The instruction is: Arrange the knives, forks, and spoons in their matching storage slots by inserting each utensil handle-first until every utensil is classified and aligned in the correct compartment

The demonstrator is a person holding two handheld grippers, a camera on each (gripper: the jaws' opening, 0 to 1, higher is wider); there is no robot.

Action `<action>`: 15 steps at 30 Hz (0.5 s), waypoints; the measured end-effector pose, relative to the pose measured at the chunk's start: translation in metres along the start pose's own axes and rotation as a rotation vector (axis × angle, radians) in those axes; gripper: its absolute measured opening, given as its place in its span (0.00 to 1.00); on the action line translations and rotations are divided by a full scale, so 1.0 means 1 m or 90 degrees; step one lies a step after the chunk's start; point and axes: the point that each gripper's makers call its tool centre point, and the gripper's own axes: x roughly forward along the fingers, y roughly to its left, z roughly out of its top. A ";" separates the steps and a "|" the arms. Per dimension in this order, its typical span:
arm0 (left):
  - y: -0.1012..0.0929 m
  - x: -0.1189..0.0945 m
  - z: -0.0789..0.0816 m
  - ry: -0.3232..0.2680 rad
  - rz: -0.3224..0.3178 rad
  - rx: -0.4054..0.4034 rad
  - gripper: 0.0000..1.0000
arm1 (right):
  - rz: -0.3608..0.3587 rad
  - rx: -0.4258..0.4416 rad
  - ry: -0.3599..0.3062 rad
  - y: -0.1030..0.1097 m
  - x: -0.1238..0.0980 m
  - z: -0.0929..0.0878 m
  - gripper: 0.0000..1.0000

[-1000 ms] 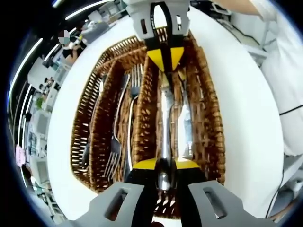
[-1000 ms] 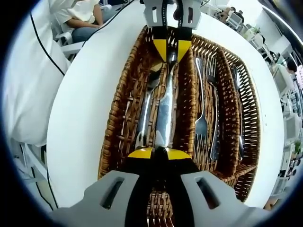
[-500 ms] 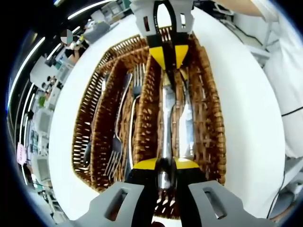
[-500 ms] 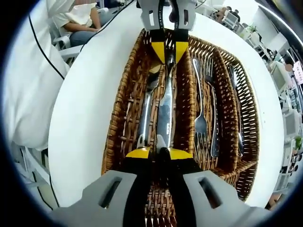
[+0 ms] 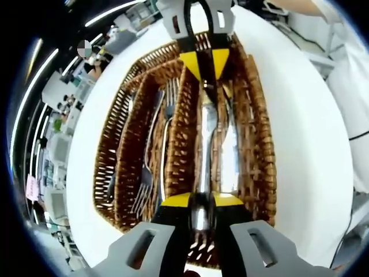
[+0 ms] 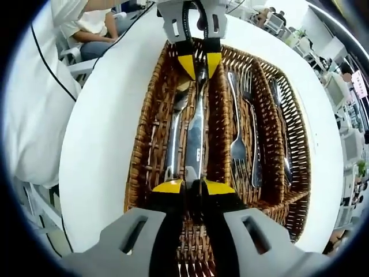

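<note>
wicker makes up the long cutlery basket (image 5: 256,144), brown and divided lengthwise into slots, standing on a round white table (image 5: 302,133). in the left gripper view the left gripper (image 5: 196,203) has its yellow-tipped jaws clenched on one end of a silver knife (image 5: 204,144) that runs along one of the basket's outer slots; a second knife (image 5: 229,147) lies just beside it in the same slot. at the far end of that knife the right gripper (image 5: 204,63) comes in from the top, its jaws closed around the other end. forks (image 5: 154,147) lie in the next slot of the basket, and a further piece of cutlery, too small to name, lies in the outermost slot on that side.

in the right gripper view the same knife (image 6: 193,138) runs from the right gripper (image 6: 193,187), which clamps it near the basket's (image 6: 144,144) near wall, to the left gripper (image 6: 199,63) at the far wall. forks (image 6: 242,138) rest in the neighbouring slot, and the table (image 6: 98,133) shows around the basket. a seated person (image 6: 95,26) is beyond the table's edge.
</note>
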 end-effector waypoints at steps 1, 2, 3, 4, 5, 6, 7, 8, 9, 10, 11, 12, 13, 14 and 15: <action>0.000 0.000 0.000 0.000 0.002 0.000 0.11 | 0.001 0.001 -0.002 0.001 0.000 0.001 0.12; 0.000 -0.001 0.001 0.001 0.004 0.000 0.12 | 0.001 0.002 -0.005 0.002 -0.001 0.002 0.13; 0.000 -0.002 0.001 0.001 0.005 -0.001 0.12 | 0.000 0.002 -0.005 0.002 -0.001 0.002 0.13; 0.000 -0.003 0.002 0.000 0.007 -0.003 0.12 | -0.001 0.002 -0.004 0.002 -0.002 0.002 0.13; 0.000 -0.004 0.003 -0.003 0.006 -0.006 0.13 | -0.004 0.002 -0.006 0.002 -0.003 0.002 0.13; -0.002 -0.006 0.006 -0.014 0.003 -0.014 0.13 | -0.004 0.003 -0.007 0.002 -0.004 0.002 0.13; -0.002 -0.006 0.007 -0.016 0.002 -0.016 0.13 | -0.005 0.004 -0.009 0.002 -0.005 0.003 0.13; -0.001 -0.008 0.009 -0.022 0.004 -0.022 0.13 | -0.005 0.005 -0.010 0.002 -0.005 0.003 0.14; -0.001 -0.009 0.010 -0.022 0.006 -0.023 0.13 | -0.006 0.005 -0.010 0.002 -0.006 0.003 0.14; 0.000 -0.009 0.010 -0.022 0.011 -0.023 0.13 | -0.009 0.006 -0.011 0.002 -0.007 0.003 0.15; 0.001 -0.010 0.011 -0.022 0.015 -0.023 0.13 | -0.010 0.007 -0.012 0.002 -0.008 0.003 0.15; 0.001 -0.011 0.012 -0.025 0.018 -0.025 0.13 | -0.012 0.005 -0.014 0.002 -0.009 0.004 0.15; 0.002 -0.012 0.012 -0.027 0.020 -0.027 0.13 | -0.013 0.003 -0.016 0.003 -0.010 0.005 0.15; 0.002 -0.013 0.013 -0.030 0.022 -0.029 0.13 | -0.014 0.005 -0.017 0.003 -0.011 0.005 0.15; 0.003 -0.015 0.014 -0.033 0.028 -0.031 0.13 | -0.014 0.008 -0.019 0.004 -0.012 0.006 0.15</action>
